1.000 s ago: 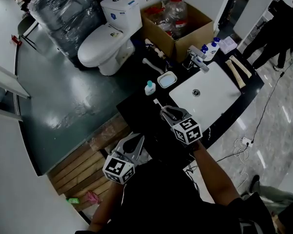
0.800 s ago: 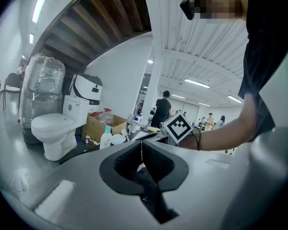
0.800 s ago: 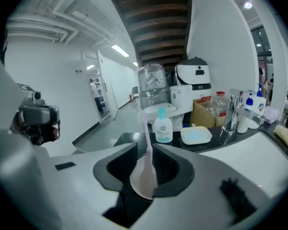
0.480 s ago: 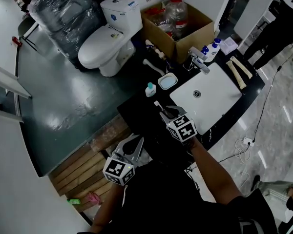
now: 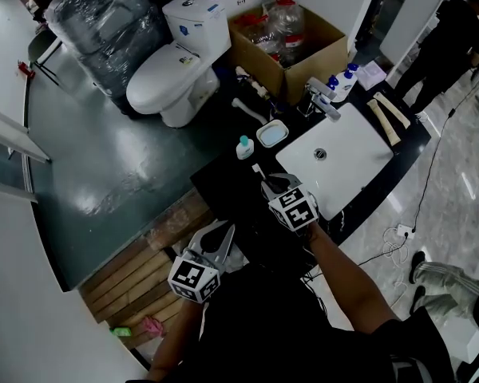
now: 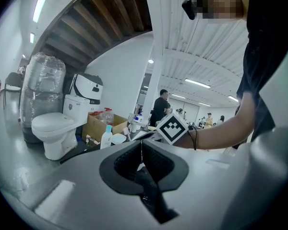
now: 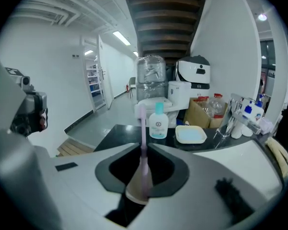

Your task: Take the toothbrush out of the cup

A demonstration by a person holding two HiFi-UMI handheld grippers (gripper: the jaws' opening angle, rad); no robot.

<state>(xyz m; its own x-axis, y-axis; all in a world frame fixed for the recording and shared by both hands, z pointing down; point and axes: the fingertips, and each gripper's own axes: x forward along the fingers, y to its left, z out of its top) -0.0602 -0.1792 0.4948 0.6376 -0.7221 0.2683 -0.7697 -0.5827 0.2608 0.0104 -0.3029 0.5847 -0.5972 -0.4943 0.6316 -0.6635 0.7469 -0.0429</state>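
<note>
A lilac toothbrush stands upright between the jaws of my right gripper, which is shut on its handle. In the head view the right gripper hovers over the black counter, left of the white sink, and the brush head pokes out beyond the fingertips. My left gripper hangs low by the counter's near edge. Its jaws are closed with nothing between them, as the left gripper view shows. No cup shows in any view.
A small white bottle with a teal cap and a pale blue soap dish sit on the counter beyond the brush. A faucet stands behind the sink. A cardboard box and a toilet lie further back. People stand at the right.
My right gripper has shifted a little to the left with the toothbrush in it. The left gripper has stayed where it was. People at the right edge have moved.
</note>
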